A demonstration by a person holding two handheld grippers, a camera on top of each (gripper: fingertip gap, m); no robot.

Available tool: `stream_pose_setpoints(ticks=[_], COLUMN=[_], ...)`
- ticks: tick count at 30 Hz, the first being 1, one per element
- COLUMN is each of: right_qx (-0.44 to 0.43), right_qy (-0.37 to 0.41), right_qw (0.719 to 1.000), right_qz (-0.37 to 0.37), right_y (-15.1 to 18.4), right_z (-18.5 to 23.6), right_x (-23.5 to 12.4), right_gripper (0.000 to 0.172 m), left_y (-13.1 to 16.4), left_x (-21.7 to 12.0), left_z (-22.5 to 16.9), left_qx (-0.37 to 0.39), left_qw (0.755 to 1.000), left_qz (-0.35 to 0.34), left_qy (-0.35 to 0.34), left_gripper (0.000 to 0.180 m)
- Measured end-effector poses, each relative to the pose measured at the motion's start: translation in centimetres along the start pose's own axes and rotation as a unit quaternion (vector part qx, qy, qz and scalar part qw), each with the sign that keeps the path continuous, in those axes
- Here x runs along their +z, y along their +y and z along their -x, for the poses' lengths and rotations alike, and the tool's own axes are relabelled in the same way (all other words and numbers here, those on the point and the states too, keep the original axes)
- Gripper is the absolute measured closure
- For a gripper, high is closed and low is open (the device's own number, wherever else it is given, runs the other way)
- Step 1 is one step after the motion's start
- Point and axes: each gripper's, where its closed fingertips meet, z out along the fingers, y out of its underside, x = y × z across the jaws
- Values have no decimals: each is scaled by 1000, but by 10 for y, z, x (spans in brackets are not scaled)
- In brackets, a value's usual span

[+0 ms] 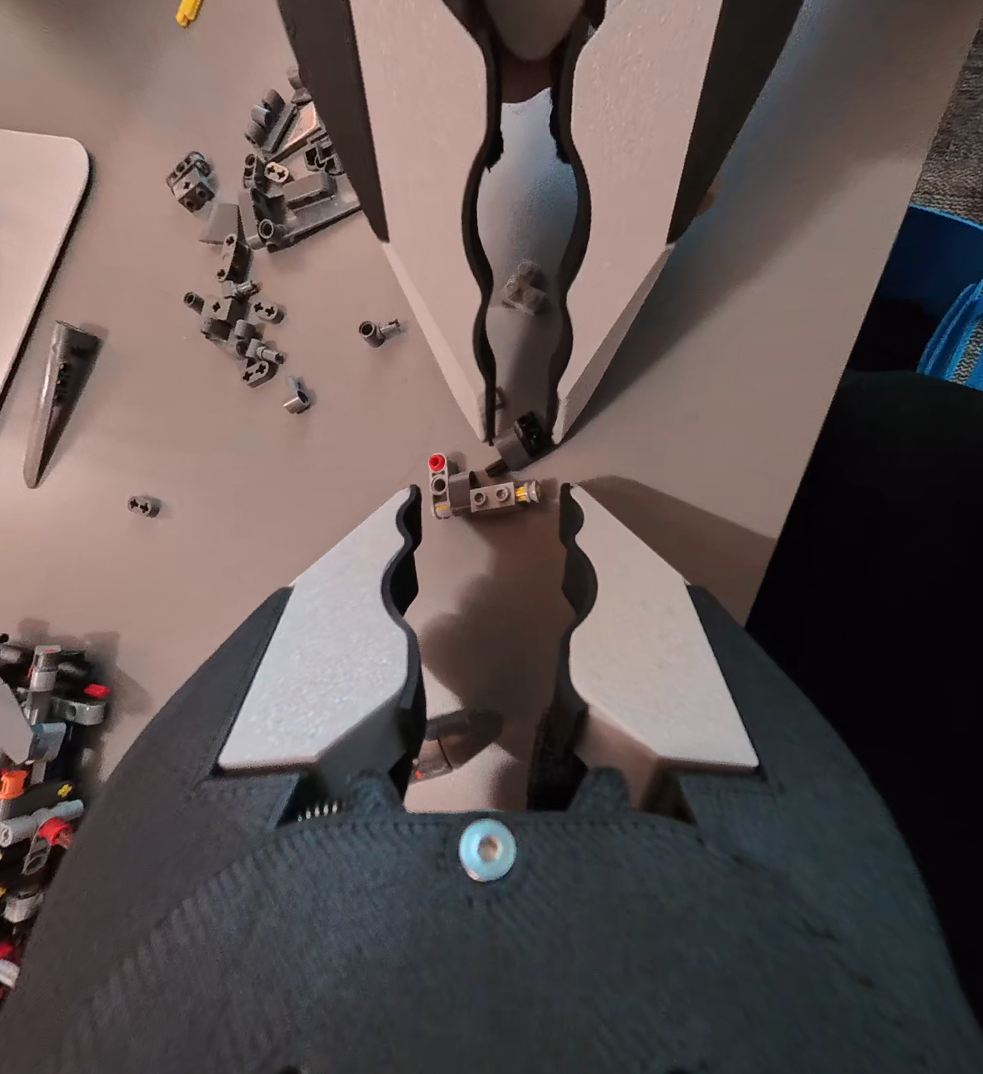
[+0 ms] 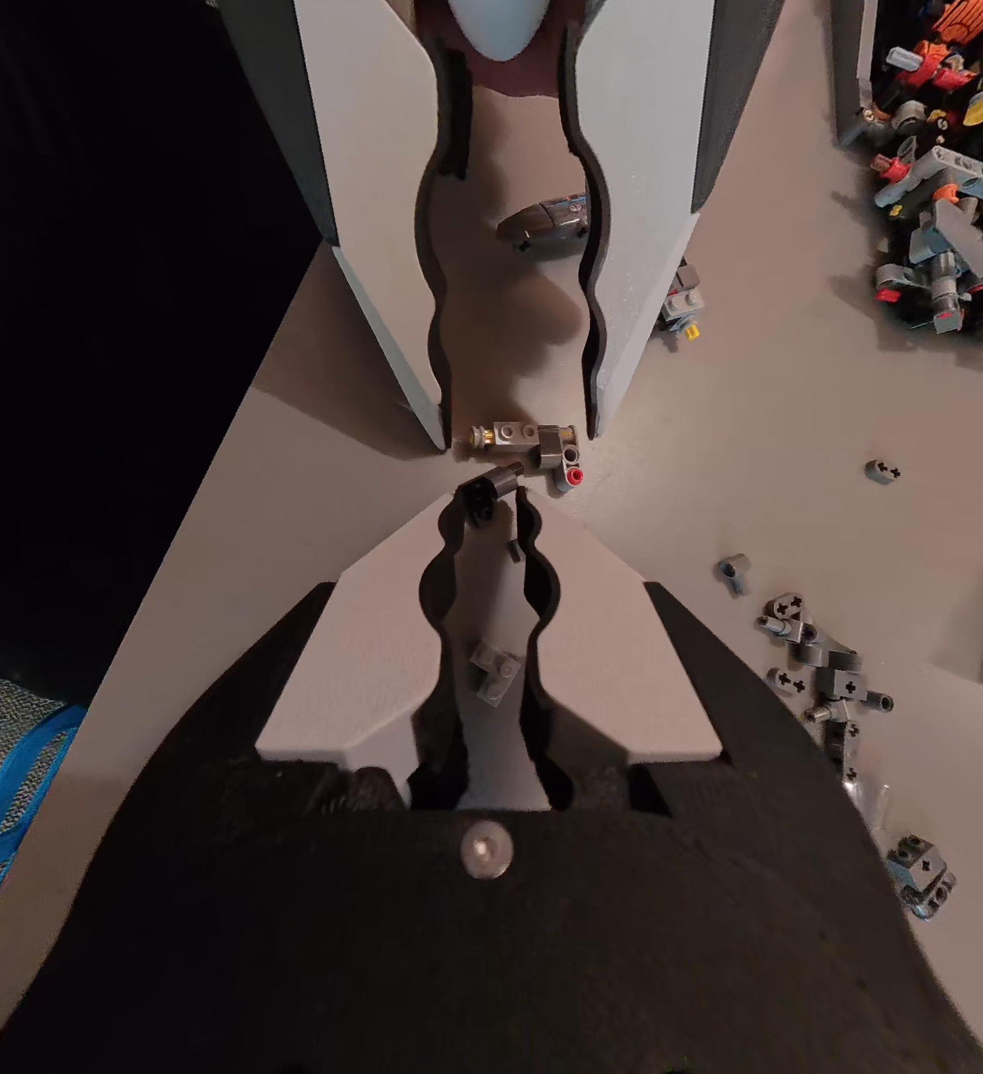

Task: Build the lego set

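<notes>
A small grey brick assembly with a red pin and a yellow-tipped end lies on the tan table. It sits just ahead of my left gripper, which is open and not touching it. It also shows in the right wrist view, between the left gripper's tips. My right gripper faces the left one. A small black and dark grey connector piece lies at its tips against one pad, with a gap to the other pad. The left wrist view shows the same piece.
A pile of mixed coloured pieces lies at the left, and loose grey pieces farther off. A dark tapered piece lies beside a pale board. A small grey plate piece lies under the right gripper. A blue bag is beyond the table edge. Left and right tips are no more than a few centimetres apart. My right tips are roughly 6 cm from the small grey plate piece. It is also in sight in the left wrist view.
</notes>
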Motion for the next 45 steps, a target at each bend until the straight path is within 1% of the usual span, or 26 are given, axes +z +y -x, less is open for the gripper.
stream_pose_setpoints(ticks=[3, 6, 7, 9, 11, 13, 21, 30, 35, 41, 45], right_qx=[4, 7, 9, 9, 10, 17, 31, 71, 109, 119, 128], right_qy=[-2, 1, 2, 9, 19, 35, 53, 77, 98, 125, 131], right_qw=[1000, 1000, 1000, 1000, 1000, 999, 996, 993, 988, 984, 982], right_qz=[-3, -3, -1, 4, 15, 33, 59, 61, 54, 49, 41], right_y=[-1, -2, -2, -3, -3, -1, -1, -2, -2, -3, -3], right_z=[0, 0, 0, 0, 0, -4, -7, -6, -6, -6, -7], right_x=[1, 2, 2, 2, 2, 2, 1, 4, 4, 5, 3], right_gripper=[157, 158, 158, 158, 165, 165, 165, 165, 165, 165, 165], left_y=[1, 3, 2, 2, 2, 2, 2, 2, 3, 2, 2], left_x=[0, 2, 2, 2, 2, 2, 3, 3, 3, 3, 3], left_z=[1, 1, 1, 2, 2, 3, 3, 3, 3, 3, 3], left_qx=[0, -3, -3, -3, 0, 2, 5, 11, 10, 14, 16], left_qw=[1000, 1000, 1000, 1000, 1000, 1000, 1000, 1000, 1000, 1000, 999], left_qz=[6, 9, 8, 9, 11, 14, 20, 24, 23, 25, 26], left_qy=[-1, 3, 4, 6, 7, 9, 9, 11, 9, 11, 12], left_gripper=[139, 150, 151, 151, 151, 151, 152, 153, 153, 154, 154])
